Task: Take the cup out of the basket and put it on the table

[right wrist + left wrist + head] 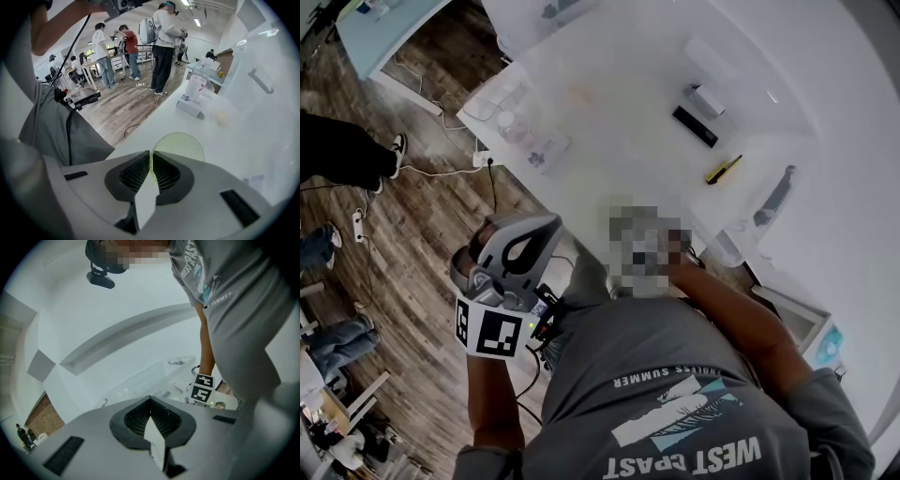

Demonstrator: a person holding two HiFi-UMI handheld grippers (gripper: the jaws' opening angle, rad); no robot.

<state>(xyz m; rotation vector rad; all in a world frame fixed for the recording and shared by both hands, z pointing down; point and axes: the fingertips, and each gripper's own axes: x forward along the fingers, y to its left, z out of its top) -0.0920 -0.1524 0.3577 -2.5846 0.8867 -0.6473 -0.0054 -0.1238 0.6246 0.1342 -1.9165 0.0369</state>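
In the right gripper view a pale green see-through cup [179, 146] stands low over the white table [225, 140]. My right gripper [150, 158] is shut on its near rim, with the thin wall pinched between the jaws. In the head view that gripper is hidden by a blurred patch; only the arm [741, 314] reaching to the table edge shows. My left gripper [534, 230] is held off the table's edge above the wooden floor, its jaws closed with nothing between them [150, 398]. The left gripper view shows the right gripper's marker cube [202, 389] beside a clear bin [157, 376].
On the table lie a black box [695, 126], a yellow-handled tool [724, 169], a white box [705, 98] and clear containers [502, 98] near the far-left corner. A small white carton [190, 107] stands beyond the cup. Several people [161, 42] stand on the floor.
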